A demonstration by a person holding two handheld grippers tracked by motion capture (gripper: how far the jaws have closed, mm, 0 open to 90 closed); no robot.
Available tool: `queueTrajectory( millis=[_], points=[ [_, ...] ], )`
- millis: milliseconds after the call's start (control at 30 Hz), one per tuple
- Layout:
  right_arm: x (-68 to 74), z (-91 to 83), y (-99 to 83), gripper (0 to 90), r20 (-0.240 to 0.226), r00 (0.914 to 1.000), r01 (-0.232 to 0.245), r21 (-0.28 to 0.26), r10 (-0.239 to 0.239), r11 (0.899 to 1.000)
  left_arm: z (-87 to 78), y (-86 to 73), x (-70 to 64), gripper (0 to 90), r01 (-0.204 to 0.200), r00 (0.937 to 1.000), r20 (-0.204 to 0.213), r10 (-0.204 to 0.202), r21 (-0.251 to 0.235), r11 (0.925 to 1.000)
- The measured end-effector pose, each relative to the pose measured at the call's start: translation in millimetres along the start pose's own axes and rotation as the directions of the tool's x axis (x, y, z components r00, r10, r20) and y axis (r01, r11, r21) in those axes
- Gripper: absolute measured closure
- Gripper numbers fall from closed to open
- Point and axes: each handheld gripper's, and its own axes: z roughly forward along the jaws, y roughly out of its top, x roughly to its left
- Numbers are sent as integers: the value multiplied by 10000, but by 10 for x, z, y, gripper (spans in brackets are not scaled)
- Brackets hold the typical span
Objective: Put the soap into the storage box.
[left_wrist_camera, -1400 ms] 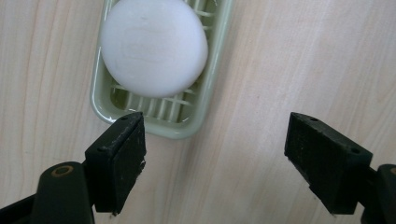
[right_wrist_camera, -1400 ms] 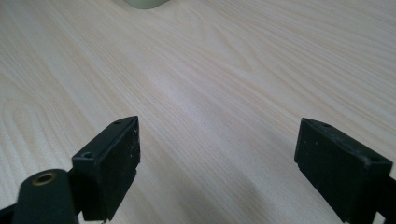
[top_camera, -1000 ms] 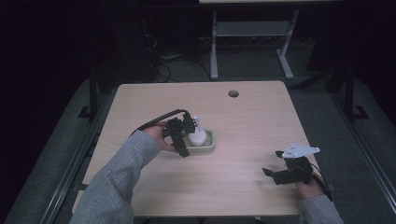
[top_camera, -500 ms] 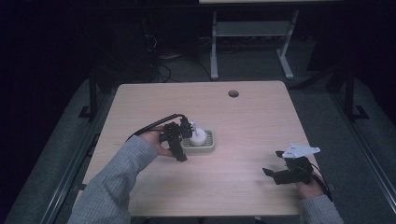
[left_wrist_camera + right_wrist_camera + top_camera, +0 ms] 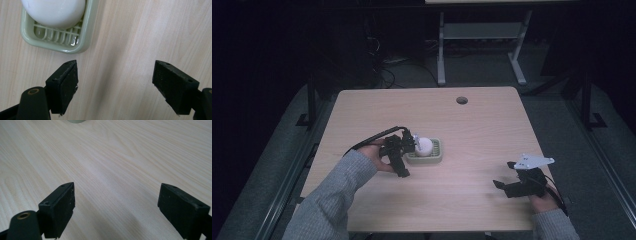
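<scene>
1. 2 black two-jaw tools are over a pale wood-grain desk (image 5: 472, 130): the left tool (image 5: 404, 150) sits near the middle, the right tool (image 5: 504, 186) near the front right corner, well apart from the left one.
2. A round white bar of soap (image 5: 424, 145) lies in a pale green ribbed plastic soap dish (image 5: 436, 156), which stands on the desk about at its centre.
3. In the high view the left tool is just beside the dish's left end, close to the soap; whether it touches either cannot be told from there.
4. In the left gripper view the left tool (image 5: 115, 85) has its jaws spread wide with bare desk between them, nothing pinched. The soap dish (image 5: 62, 42) lies beyond the left jaw, apart from it, with the soap (image 5: 53, 11) filling its far part and open ribs showing at the near part.
5. In the right gripper view the right tool (image 5: 116, 210) is likewise spread wide over bare wood, empty. A small pale green edge of the dish (image 5: 76, 121) shows at the top edge, well away.
6. Grey sleeves (image 5: 329, 200) cover the person's forearms.
</scene>
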Motion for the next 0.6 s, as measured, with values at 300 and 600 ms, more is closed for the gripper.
queueTrajectory(
  millis=[300,600],
  points=[
    [3,1,0,136,6,10000,3,11,-3,10000,19,-79,-49,207,44,10000,-5,-44,-31,10000],
    [4,1,-1,136,12,10000,13,20,-13,10000,16,-125,-107,205,-45,9999,-140,45,48,10000]
  ],
)
